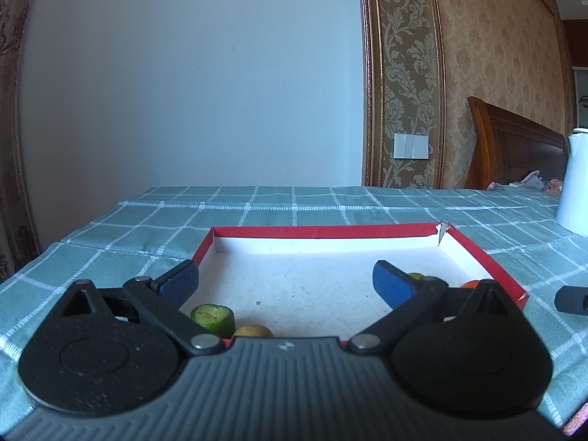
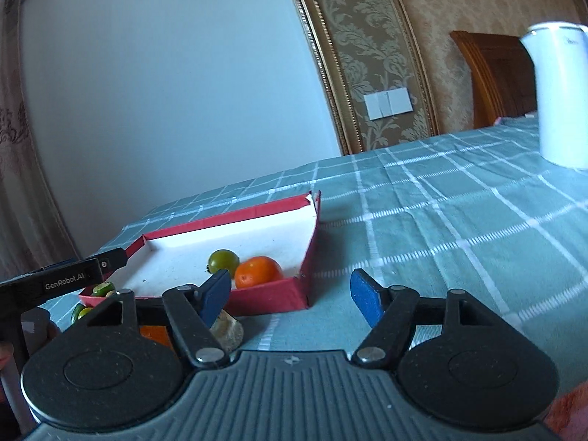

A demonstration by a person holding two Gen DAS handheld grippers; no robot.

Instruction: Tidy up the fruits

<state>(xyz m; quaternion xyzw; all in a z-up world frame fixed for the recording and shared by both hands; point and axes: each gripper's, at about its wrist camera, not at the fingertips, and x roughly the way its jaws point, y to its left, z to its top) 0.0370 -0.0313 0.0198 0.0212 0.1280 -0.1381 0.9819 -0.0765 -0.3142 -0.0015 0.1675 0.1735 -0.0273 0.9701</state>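
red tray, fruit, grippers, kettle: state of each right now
red tray: open-topped, one far corner torn
orange: whole, inside tray
green fruit: whole, inside tray
cut green piece: cut face up
left gripper: open, holding nothing
right gripper: open, holding nothing
white kettle: upright

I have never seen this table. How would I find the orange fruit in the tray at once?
Find the shallow red cardboard tray with a white floor on the green checked tablecloth. Look in its near corner, on the side toward the tall white kettle. The round orange fruit lies there, beside a smaller round green fruit; only it is orange.
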